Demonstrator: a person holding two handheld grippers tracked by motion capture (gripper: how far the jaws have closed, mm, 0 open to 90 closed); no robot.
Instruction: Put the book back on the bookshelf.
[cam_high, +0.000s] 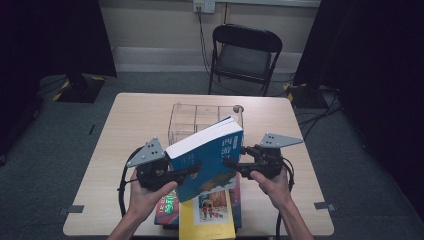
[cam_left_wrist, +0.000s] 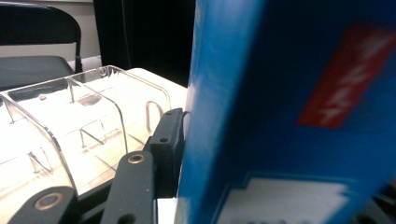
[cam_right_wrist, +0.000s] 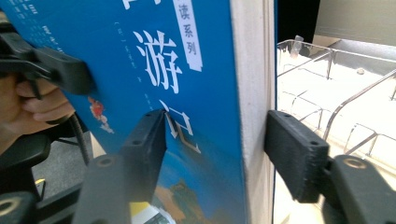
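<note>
A thick blue book (cam_high: 210, 155) with white characters on its cover is held tilted above the table, its white page edge facing up and left. My left gripper (cam_high: 192, 170) is shut on its lower left part; in the left gripper view one black jaw lies flat against the blue cover (cam_left_wrist: 280, 116), and the other jaw is hidden behind the book. My right gripper (cam_high: 231, 162) clamps the book's right edge. In the right gripper view the jaws of the right gripper (cam_right_wrist: 215, 140) sit on either side of the book (cam_right_wrist: 140, 46), pads against the front and back covers.
A clear plastic divider box (cam_high: 185, 120) stands behind the book on the wooden table (cam_high: 130, 115). Below the grippers a yellow book (cam_high: 207, 217) lies on top of a stack with a green one (cam_high: 167, 207). A black folding chair (cam_high: 245, 50) stands beyond the table.
</note>
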